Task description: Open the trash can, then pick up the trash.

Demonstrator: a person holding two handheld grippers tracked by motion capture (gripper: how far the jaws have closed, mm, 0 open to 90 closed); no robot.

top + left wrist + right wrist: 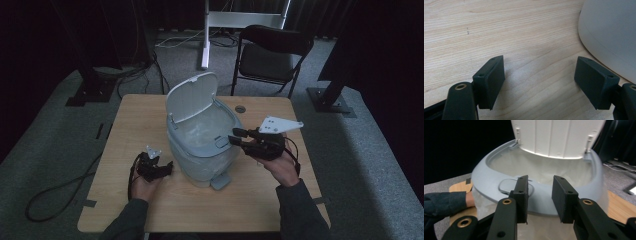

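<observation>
1. Grey-rimmed pedal bin (202,145) stands mid-table on the wooden table (150,200), its white lid (191,96) raised and a pale liner (541,170) inside.
2. Right gripper (540,195) hovers at the bin's front rim, jaws part-spread and gripping nothing.
3. Left gripper (539,80) rests low beside the bin's wall, jaws wide apart over bare wood.
4. Risk: a push from the right jaws could tip or slide the light bin, since nothing steadies it.
5. Risk: the liner edge looks loose, though the view is dim; jaws might snag it.
6. Foot pedal (220,181) juts toward the person; a folding chair (270,55) stands beyond the table.
</observation>
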